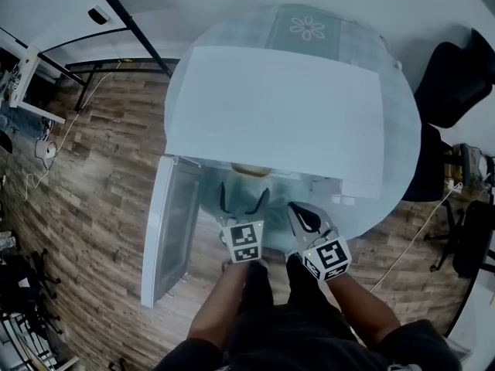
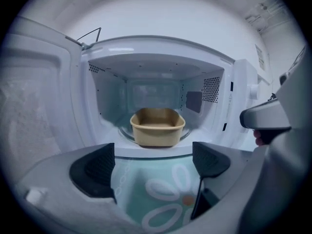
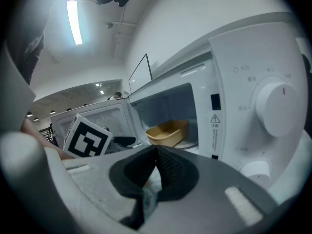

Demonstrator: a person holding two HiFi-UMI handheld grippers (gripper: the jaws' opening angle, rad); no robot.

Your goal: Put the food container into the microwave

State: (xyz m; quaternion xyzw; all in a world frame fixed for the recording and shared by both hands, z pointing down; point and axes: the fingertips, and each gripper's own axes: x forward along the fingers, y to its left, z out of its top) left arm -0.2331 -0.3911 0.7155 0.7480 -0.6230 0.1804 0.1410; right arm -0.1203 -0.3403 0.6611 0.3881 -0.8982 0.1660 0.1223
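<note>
The tan food container sits on the glass turntable inside the white microwave, whose door hangs wide open to the left. In the right gripper view the container shows through the doorway. My left gripper stands open just in front of the cavity, with nothing between its pads, a short way back from the container. My right gripper is shut with its pads together and holds nothing; it hovers by the control panel. From the head view, both grippers are at the microwave's front.
The microwave stands on a round table with a pale green flower-print cloth. A black office chair is at the right. Wood flooring and a metal-framed stand lie to the left.
</note>
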